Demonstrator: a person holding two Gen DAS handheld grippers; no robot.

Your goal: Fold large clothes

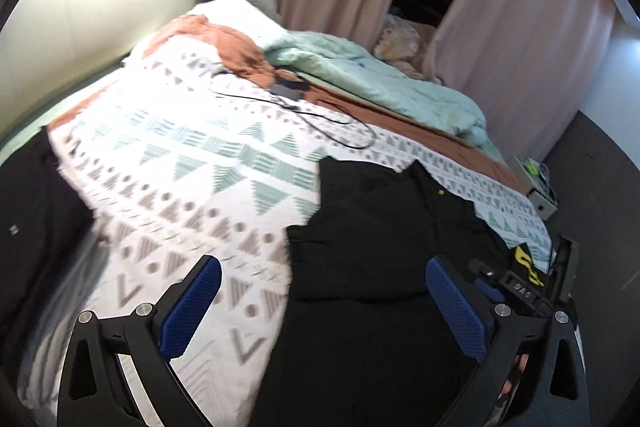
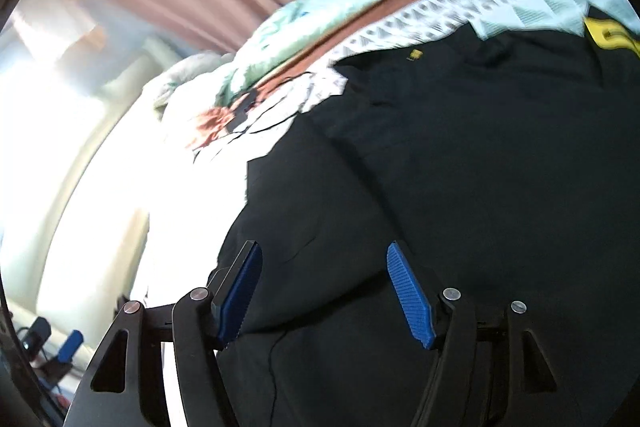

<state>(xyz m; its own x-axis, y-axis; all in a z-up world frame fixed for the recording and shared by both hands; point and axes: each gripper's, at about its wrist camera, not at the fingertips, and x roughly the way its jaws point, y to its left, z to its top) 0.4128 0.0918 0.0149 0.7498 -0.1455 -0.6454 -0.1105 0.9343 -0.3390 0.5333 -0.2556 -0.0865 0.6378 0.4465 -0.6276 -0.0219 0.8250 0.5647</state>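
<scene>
A large black garment (image 1: 372,247) lies spread on the patterned bedspread (image 1: 192,163), with a small yellow tag near its far edge and a yellow print (image 1: 528,265) at its right. My left gripper (image 1: 322,301) hovers over the garment's left edge with its blue pads wide apart and nothing between them. In the right wrist view the same black garment (image 2: 460,167) fills most of the picture. My right gripper (image 2: 324,293) hangs above it, open, with no cloth pinched. The other gripper's black body (image 1: 516,291) shows at the left view's lower right.
A second dark garment (image 1: 36,227) lies at the bed's left edge. A black cable and small box (image 1: 288,87) rest mid-bed, with a mint duvet (image 1: 380,79) and rust blanket (image 1: 240,47) beyond. Pink curtains (image 1: 520,27) hang behind; a box (image 1: 536,183) sits on the floor at right.
</scene>
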